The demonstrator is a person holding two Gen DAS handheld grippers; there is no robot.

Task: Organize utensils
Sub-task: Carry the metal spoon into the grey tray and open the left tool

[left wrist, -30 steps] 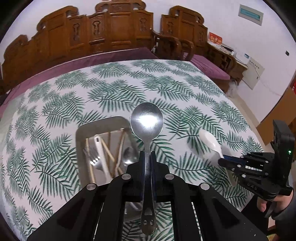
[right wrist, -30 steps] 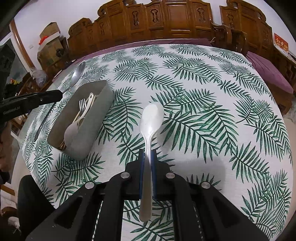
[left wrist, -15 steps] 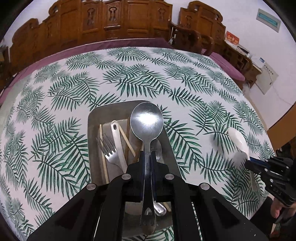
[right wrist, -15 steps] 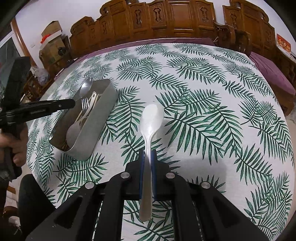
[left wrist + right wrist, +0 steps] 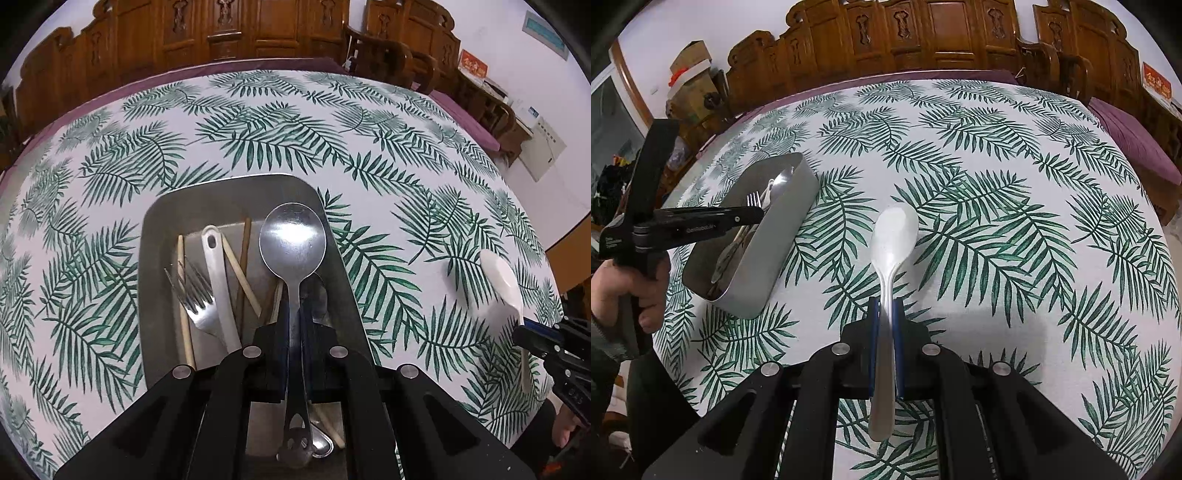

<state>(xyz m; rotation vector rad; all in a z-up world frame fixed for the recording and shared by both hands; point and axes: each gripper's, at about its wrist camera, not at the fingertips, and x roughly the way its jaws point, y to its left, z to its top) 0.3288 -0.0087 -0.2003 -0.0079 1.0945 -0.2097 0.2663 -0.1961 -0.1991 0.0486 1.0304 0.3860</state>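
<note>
My left gripper [image 5: 293, 314] is shut on a steel spoon [image 5: 293, 240] and holds it over the grey metal tray [image 5: 236, 188], bowl forward. The tray holds a fork [image 5: 195, 299], a white utensil [image 5: 218, 280], chopsticks [image 5: 243, 258] and another spoon. My right gripper [image 5: 885, 314] is shut on a white spoon [image 5: 894, 230] and holds it above the tablecloth, right of the tray [image 5: 775, 240]. The left gripper [image 5: 753, 216] also shows in the right wrist view, over the tray. The white spoon [image 5: 500, 280] and the right gripper [image 5: 524, 334] show in the left wrist view.
A round table with a palm-leaf cloth [image 5: 997, 184] carries the tray. Carved wooden chairs [image 5: 942, 33] ring the far side. Cardboard boxes [image 5: 690, 66] stand at the back left. A purple undercloth [image 5: 1130, 147] hangs at the table's right edge.
My left gripper has moved left and down with the steel spoon, from beside the tray to right over it. My right gripper has held the white spoon nearly still.
</note>
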